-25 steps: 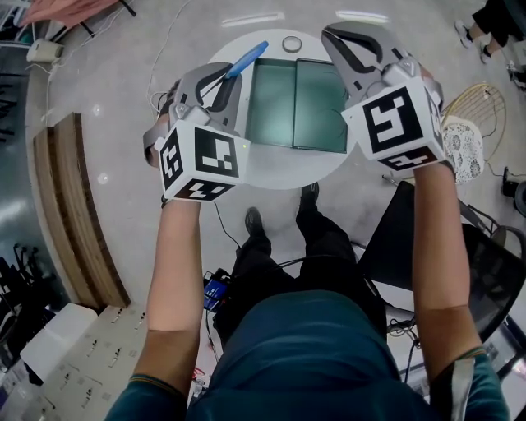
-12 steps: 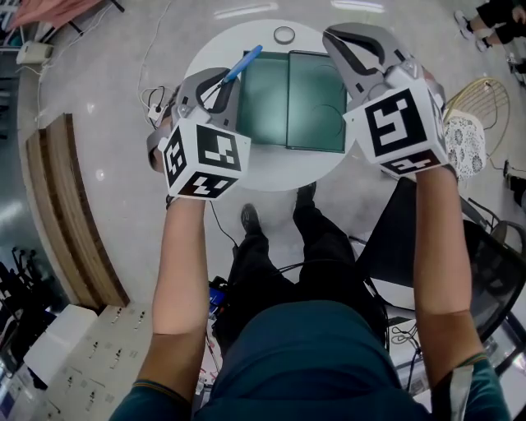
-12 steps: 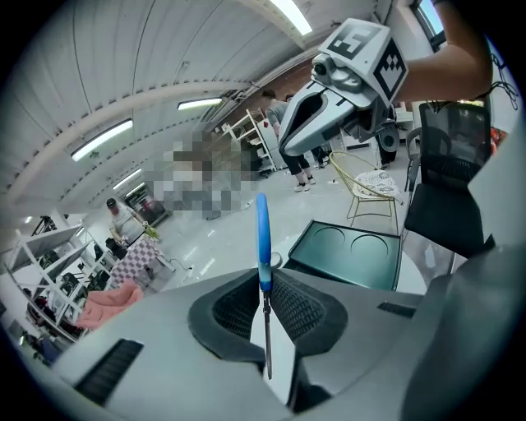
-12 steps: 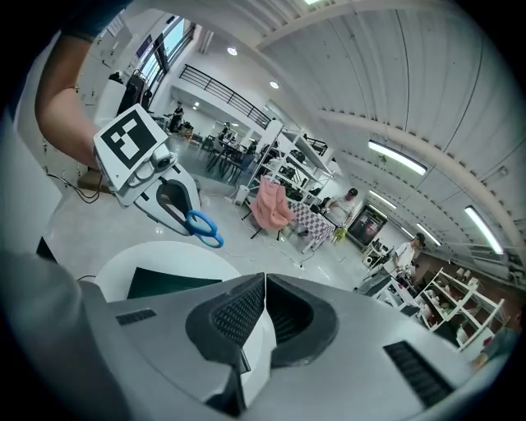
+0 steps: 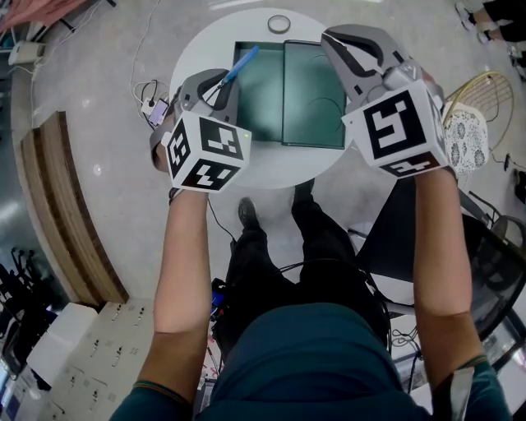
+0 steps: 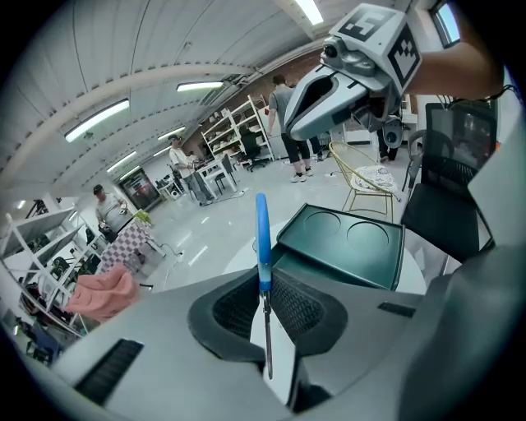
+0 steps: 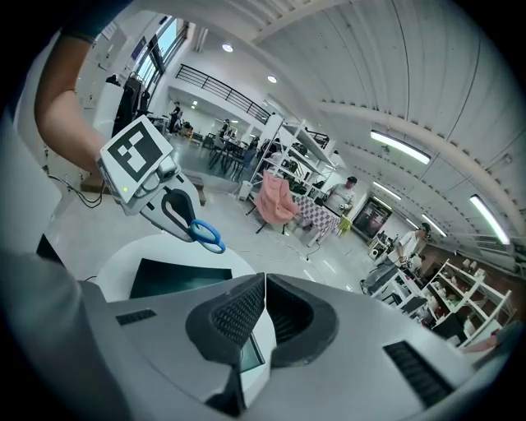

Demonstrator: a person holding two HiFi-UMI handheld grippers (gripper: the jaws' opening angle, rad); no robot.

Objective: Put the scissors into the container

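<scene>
My left gripper (image 5: 215, 82) is shut on the scissors (image 5: 241, 63), whose blue handles stick out past the jaws toward the table. The left gripper view shows the blades pinched between the pads and the scissors (image 6: 263, 238) pointing up. The dark green container (image 5: 256, 90) lies open on the round white table (image 5: 197, 49), its lid (image 5: 315, 94) flat beside it. The scissor handles hang over the container's left edge. Held above the lid, my right gripper (image 5: 349, 41) is shut with nothing in it; in its own view the right gripper (image 7: 265, 308) has its pads together.
A roll of tape (image 5: 279, 23) lies at the table's far edge. A black chair (image 5: 427, 238) and a wire chair with a cushion (image 5: 477, 107) stand at the right. A wooden bench (image 5: 66, 205) runs along the left, with cables (image 5: 156, 107) on the floor.
The table and container have slid up and left in the head view. Both grippers keep nearly the same place, and the scissor handles now overlap the container's left edge.
</scene>
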